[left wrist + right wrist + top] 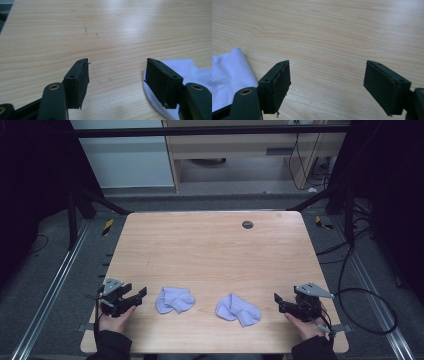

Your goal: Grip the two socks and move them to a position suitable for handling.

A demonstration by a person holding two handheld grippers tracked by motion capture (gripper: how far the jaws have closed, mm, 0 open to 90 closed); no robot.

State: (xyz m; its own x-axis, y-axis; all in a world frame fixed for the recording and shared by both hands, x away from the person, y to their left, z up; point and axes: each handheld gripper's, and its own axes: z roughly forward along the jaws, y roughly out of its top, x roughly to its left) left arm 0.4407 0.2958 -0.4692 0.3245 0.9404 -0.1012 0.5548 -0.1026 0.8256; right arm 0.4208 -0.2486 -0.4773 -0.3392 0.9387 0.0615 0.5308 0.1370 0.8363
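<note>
Here, at the left edge of the tabletop point(210, 245), the left gripper point(136, 296) rests in the person's hand with its jaws wide apart and nothing between them. Just to its right lies the first of 2 pale lilac socks, the left sock point(174, 299), crumpled into a loose heap near the front edge. In the left gripper view a corner of it shows beside and behind one jaw, apart from the pads. Further right, with bare wood between, lies the right sock point(238, 310), also bunched, one end pointing toward the front right. At the far right the right gripper point(278, 301) is held low, its jaws open and empty, near this sock but not touching it.

I judge that both socks are light, soft and limp, so they will fold and hang when lifted. A thick fold or the cuff edge seems the best place to pinch.
</note>
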